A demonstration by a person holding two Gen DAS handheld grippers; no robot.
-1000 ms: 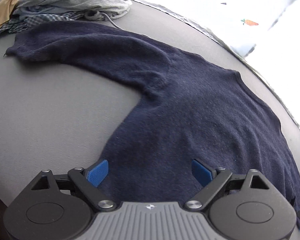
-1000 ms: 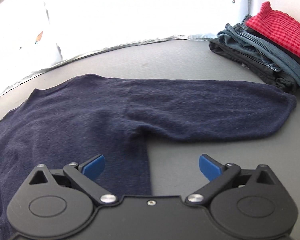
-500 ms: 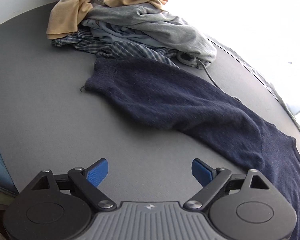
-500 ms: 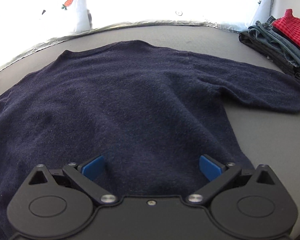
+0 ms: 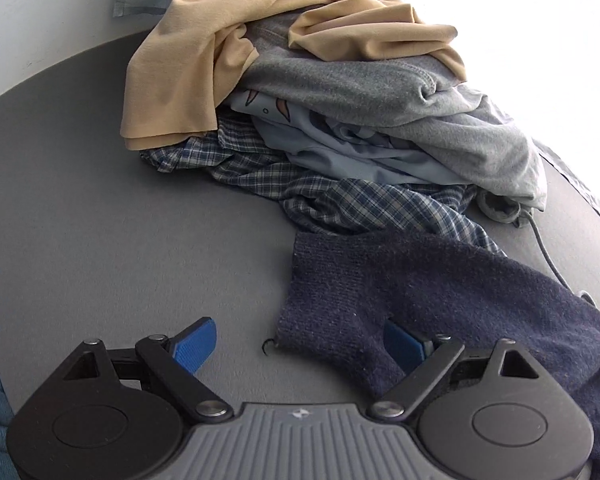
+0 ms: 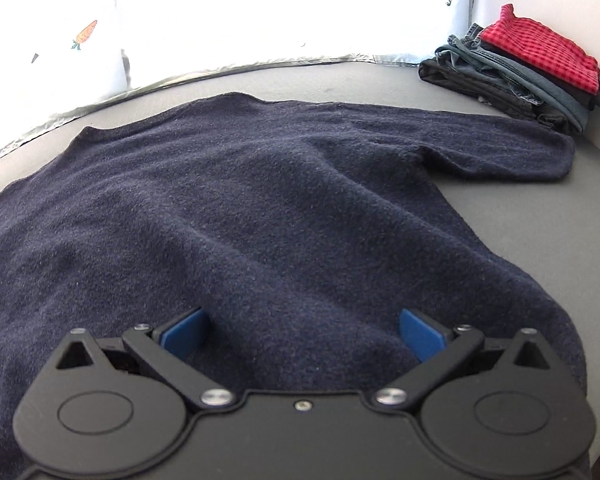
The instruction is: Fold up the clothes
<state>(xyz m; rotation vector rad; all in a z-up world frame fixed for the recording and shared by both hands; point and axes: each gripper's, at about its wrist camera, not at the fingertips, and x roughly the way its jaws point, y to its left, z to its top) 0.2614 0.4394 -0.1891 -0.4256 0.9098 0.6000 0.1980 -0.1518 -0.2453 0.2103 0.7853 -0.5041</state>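
Navy sleeve cuff (image 5: 340,300) now nearer, perhaps between left gripper (image 5: 300,344)

Both wrist views close, angled down; share sweater (image 5: 440,292).

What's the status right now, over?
Left gripper open at navy sweater's sleeve cuff. Right gripper open over its body. Unfolded pile crowds the cuff.

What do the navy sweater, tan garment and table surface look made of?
Navy sweater: looks like fuzzy wool-type knit, matte, ribbed cuff visible. Tan garment: thin smooth jersey, probably cotton, draping in soft folds. Table surface: matte grey, uniform, maybe felt or a rubber mat; cannot tell.
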